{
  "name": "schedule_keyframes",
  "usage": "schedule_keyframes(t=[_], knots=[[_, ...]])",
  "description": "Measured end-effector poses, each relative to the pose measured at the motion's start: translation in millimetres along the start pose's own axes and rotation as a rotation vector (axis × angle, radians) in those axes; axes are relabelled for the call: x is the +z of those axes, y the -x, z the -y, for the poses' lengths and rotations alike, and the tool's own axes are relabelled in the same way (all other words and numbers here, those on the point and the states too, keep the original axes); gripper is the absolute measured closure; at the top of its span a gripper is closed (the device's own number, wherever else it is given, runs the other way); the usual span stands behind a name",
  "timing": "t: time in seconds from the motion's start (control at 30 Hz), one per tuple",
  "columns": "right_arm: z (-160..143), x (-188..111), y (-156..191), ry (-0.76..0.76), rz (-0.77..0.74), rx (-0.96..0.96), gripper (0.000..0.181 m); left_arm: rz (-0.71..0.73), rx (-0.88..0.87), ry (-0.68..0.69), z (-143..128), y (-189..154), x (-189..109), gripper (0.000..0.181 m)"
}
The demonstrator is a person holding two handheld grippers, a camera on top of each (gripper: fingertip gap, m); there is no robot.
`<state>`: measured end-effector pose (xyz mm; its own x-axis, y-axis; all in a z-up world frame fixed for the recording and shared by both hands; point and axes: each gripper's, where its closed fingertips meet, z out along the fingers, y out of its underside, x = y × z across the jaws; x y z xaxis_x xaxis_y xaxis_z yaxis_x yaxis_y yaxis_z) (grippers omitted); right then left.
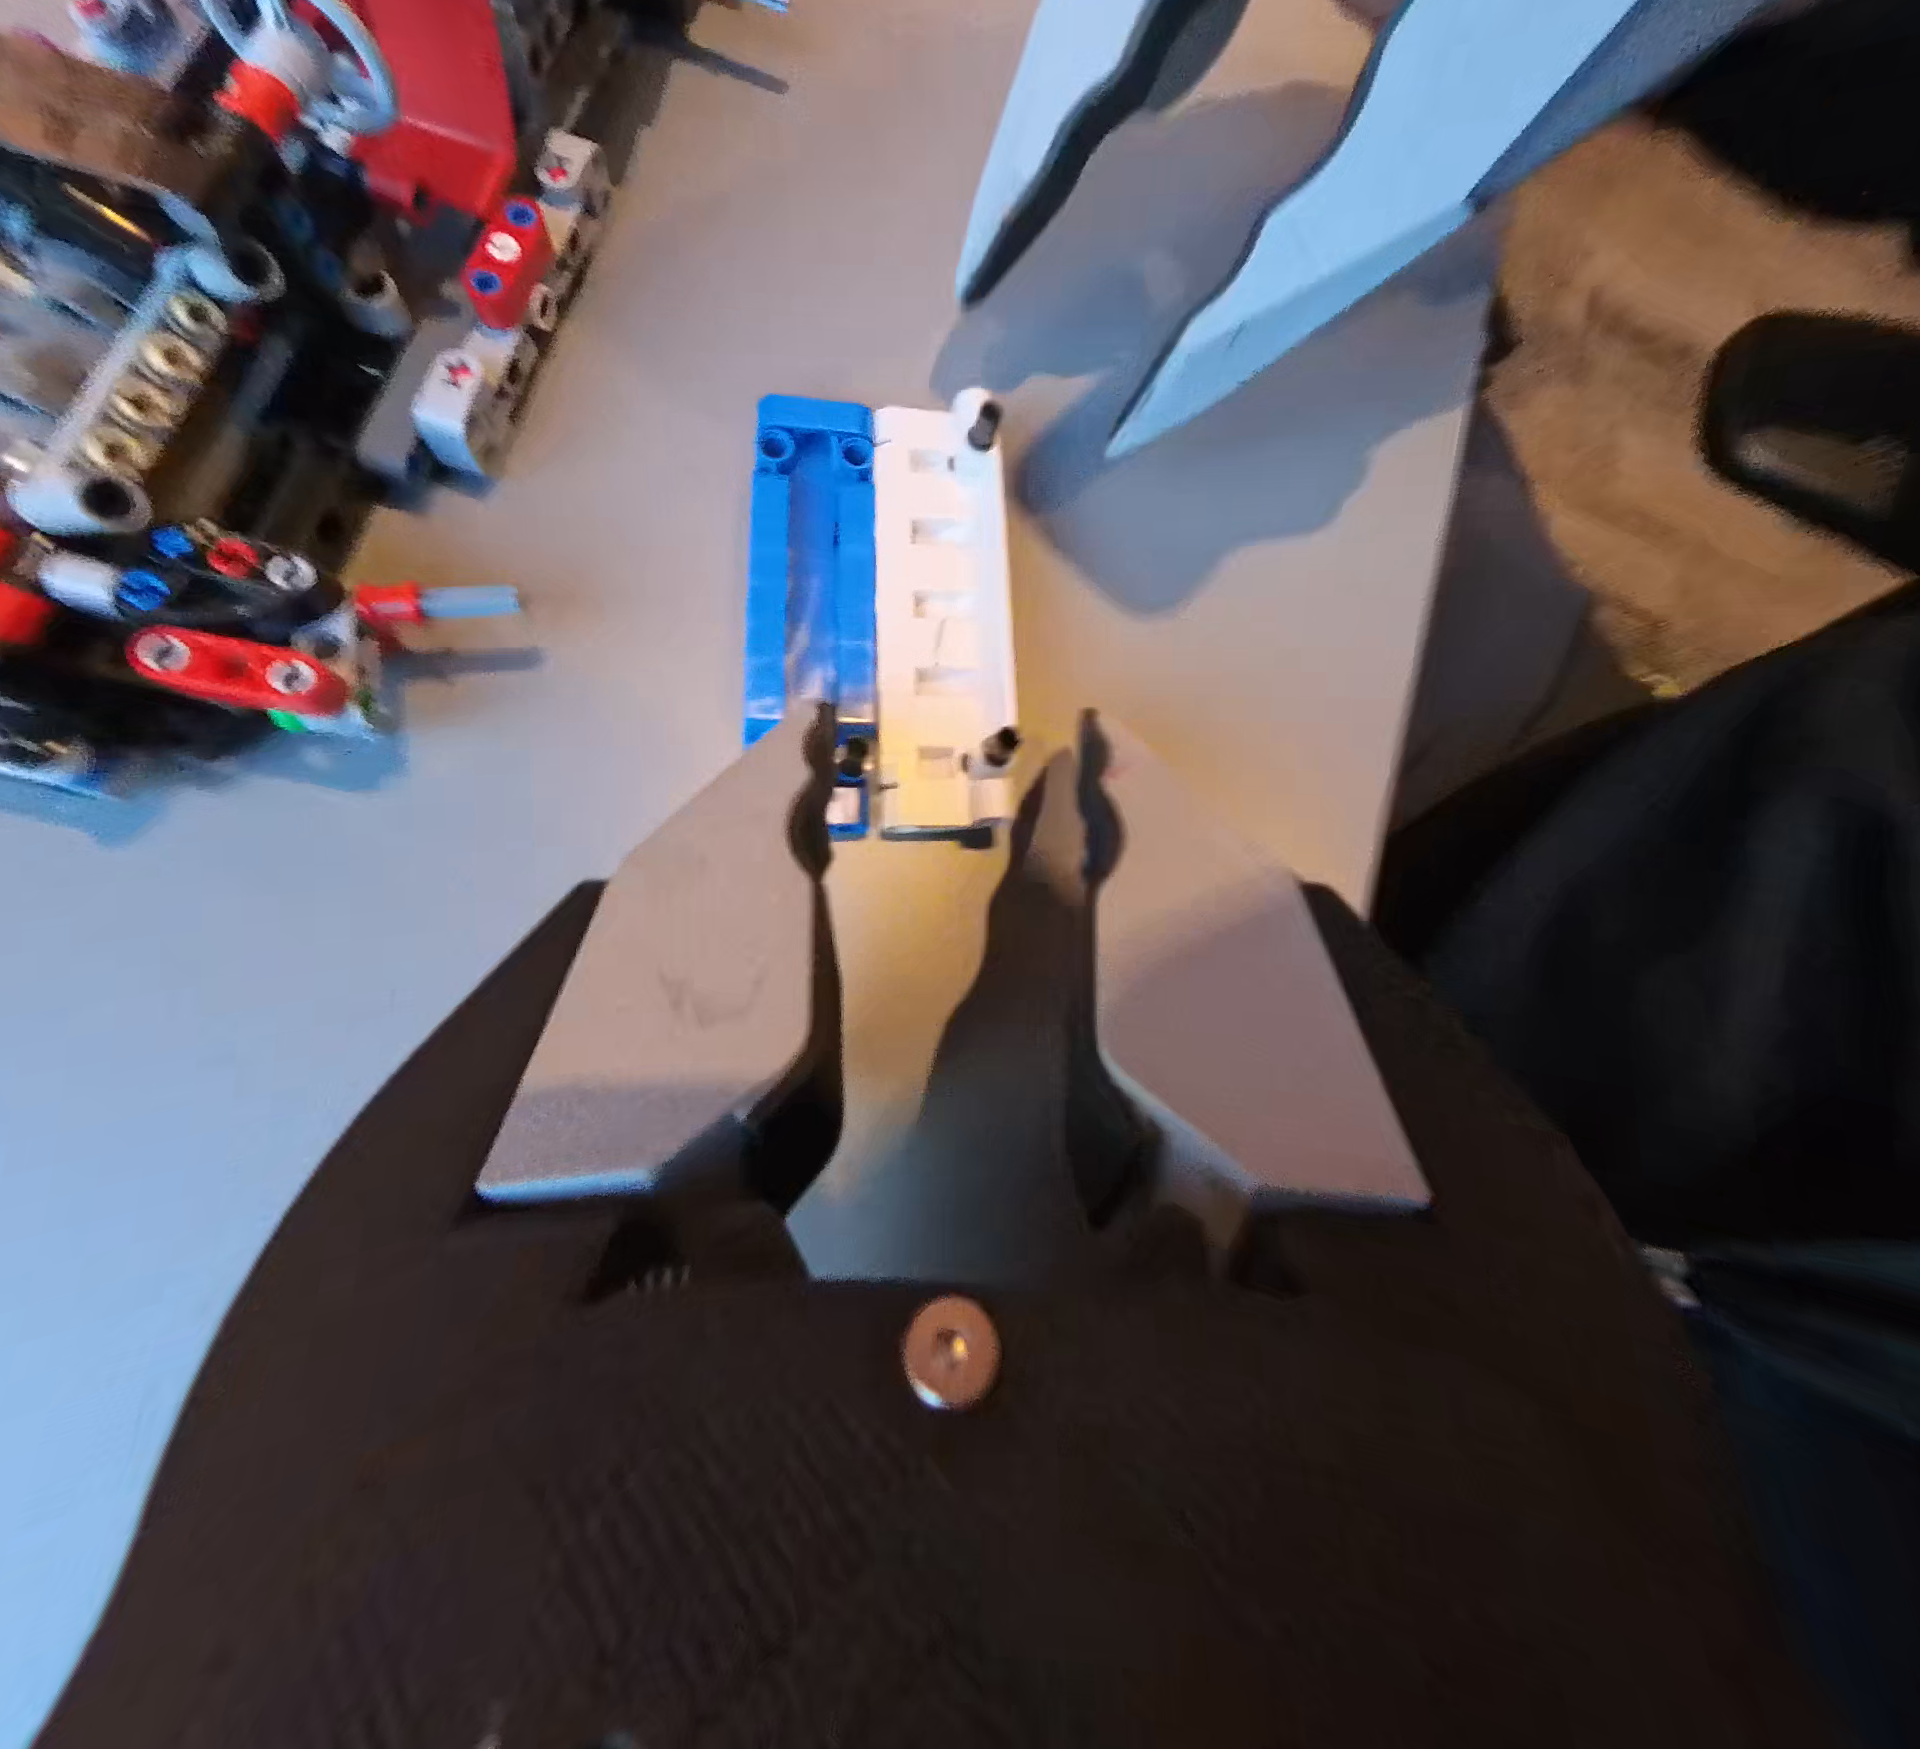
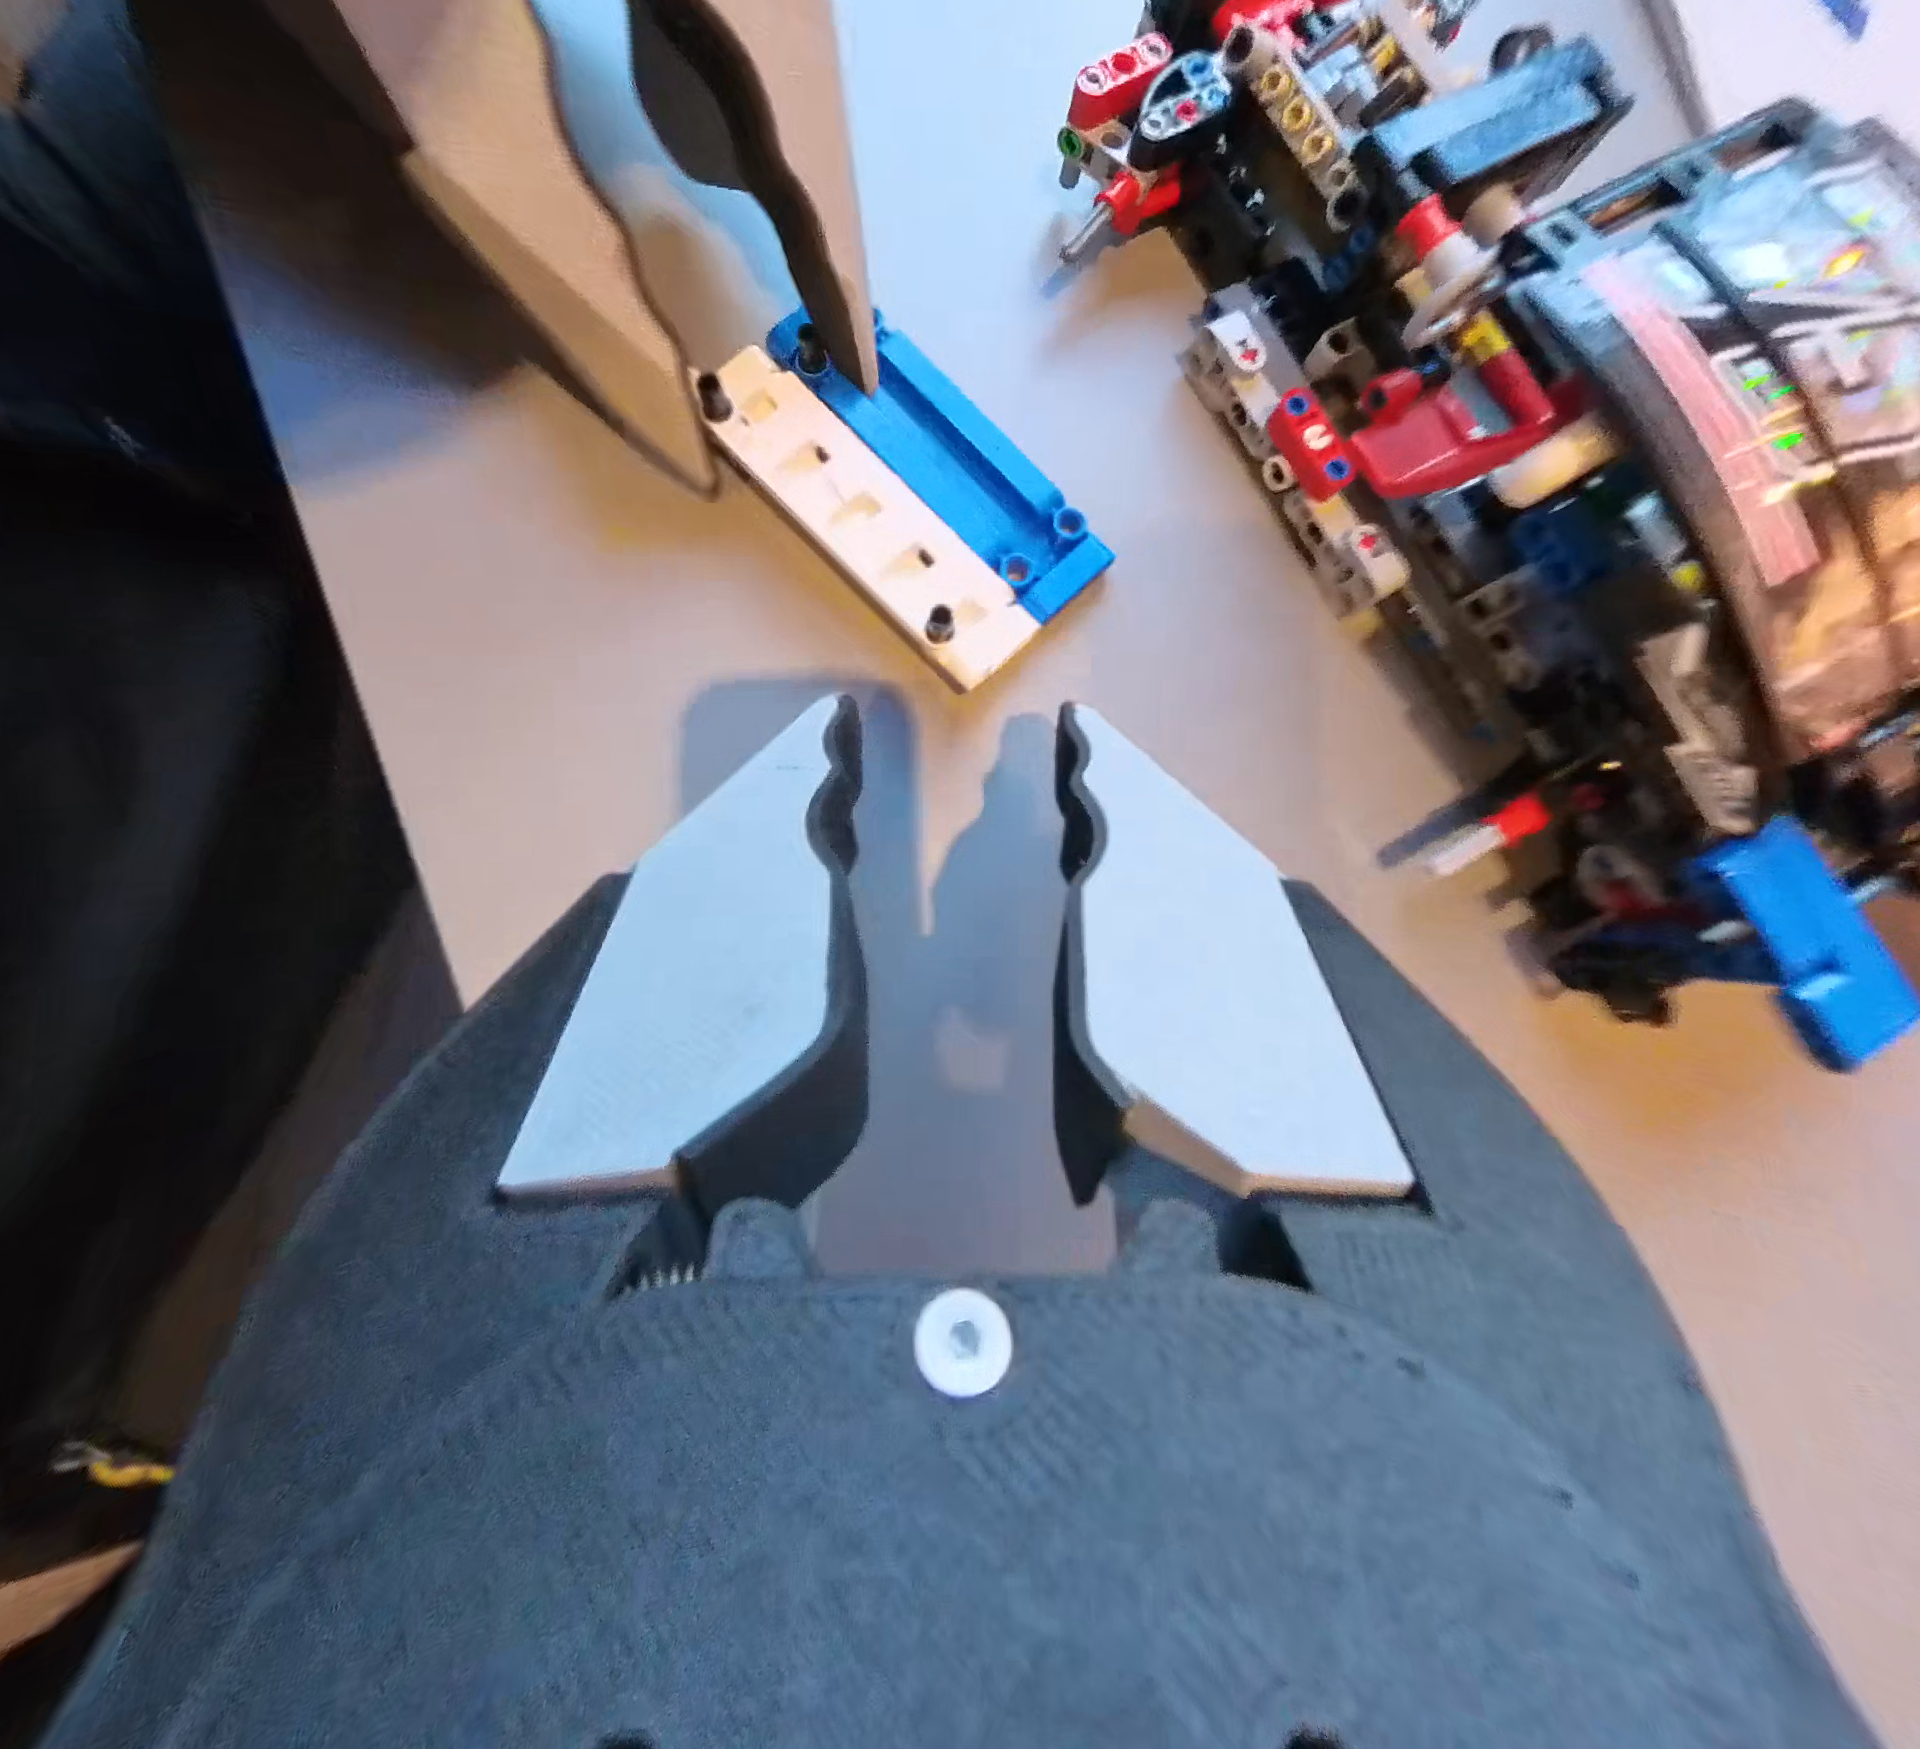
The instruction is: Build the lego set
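Now both tools gape: left tool (image 1: 940, 743) straddles the blue-and-white panel (image 1: 883, 598), right tool (image 2: 958, 723) near it.

A black office chair (image 1: 1813, 442) stands on brown carpet (image 1: 1642, 411) beside the pale table (image 1: 260, 1024).

Left claw (image 1: 940, 743) parted, tips astride near end of joined blue (image 1: 805, 567) and white plastic lego panels (image 1: 945, 598) flat on grey desk (image 1: 644, 411). Right claw (image 1: 1039, 369) parted beyond far end.
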<state>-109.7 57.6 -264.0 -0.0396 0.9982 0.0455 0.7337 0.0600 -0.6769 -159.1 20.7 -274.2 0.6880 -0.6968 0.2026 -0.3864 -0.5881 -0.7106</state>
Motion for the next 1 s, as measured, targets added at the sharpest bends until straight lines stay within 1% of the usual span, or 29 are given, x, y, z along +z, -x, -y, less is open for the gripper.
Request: schedule_keyframes(t=[0.03,0.07,0.1,0.17,0.2,0.27,0.3,0.33,0.37,0.4,0.47,0.5,0.57,0.67,0.8,0.9,1.0], knots=[[1.9,3.5,7.9,-0.004,0.031,0.023,0.146,-0.023,-0.034,-0.020,0.9,-6.6,-3.0,0.130],[3.8,6.7,14.8,-0.004,0.057,0.040,0.148,-0.035,-0.050,-0.043,2.3,-11.4,-7.2,0.131],[4.0,9.7,19.7,0.009,0.075,0.050,0.154,-0.033,-0.051,-0.059,3.4,-14.0,-12.4,0.131],[2.3,13.6,24.9,0.040,0.083,0.054,0.157,-0.016,-0.023,-0.077,5.1,-16.4,-26.0,0.129],[1.6,13.9,26.7,0.047,0.081,0.052,0.157,-0.002,0.002,-0.083,5.5,-15.4,-33.8,0.127],[0.4,13.4,29.5,0.049,0.084,0.054,0.160,0.031,0.058,-0.087,2.9,-6.6,-46.5,0.135],[-0.7,14.0,28.7,0.048,0.082,0.064,0.160,0.045,0.066,-0.077,-0.7,1.0,-48.9,0.133],[-2.7,15.9,25.5,0.050,0.077,0.081,0.162,0.056,0.051,-0.058,-5.4,9.0,-48.4,0.130],[-2.7,17.9,20.8,0.043,0.072,0.103,0.162,0.031,0.040,-0.036,-10.3,11.4,-45.3,0.130],[-0.5,19.6,15.9,0.024,0.075,0.130,0.166,-0.003,0.035,-0.015,-14.9,11.3,-40.7,0.130],[2.6,22.8,7.1,0.003,0.099,0.193,0.167,-0.045,0.034,0.012,-20.9,8.8,-30.9,0.129],[4.4,23.9,2.2,-0.008,0.108,0.225,0.166,-0.071,0.055,0.027,-23.4,3.7,-26.8,0.130],[7.2,26.1,-7.4,-0.029,0.112,0.270,0.162,-0.063,0.125,0.017,-23.6,-0.8,-20.5,0.135],[13.0,27.4,-15.3,-0.071,0.102,0.311,0.162,-0.098,0.191,0.031,-23.3,-16.9,-14.3,0.133],[15.8,23.0,-21.8,-0.111,0.060,0.353,0.162,-0.065,0.262,0.054,-27.9,-22.3,-14.7,0.136],[15.2,12.1,-22.2,-0.142,0.031,0.393,0.162,-0.032,0.268,0.051,-28.7,-16.4,-21.9,0.139],[7.7,6.2,-15.7,-0.135,0.025,0.410,0.161,0.002,0.264,0.031,-24.6,-6.5,-26.6,0.140]])
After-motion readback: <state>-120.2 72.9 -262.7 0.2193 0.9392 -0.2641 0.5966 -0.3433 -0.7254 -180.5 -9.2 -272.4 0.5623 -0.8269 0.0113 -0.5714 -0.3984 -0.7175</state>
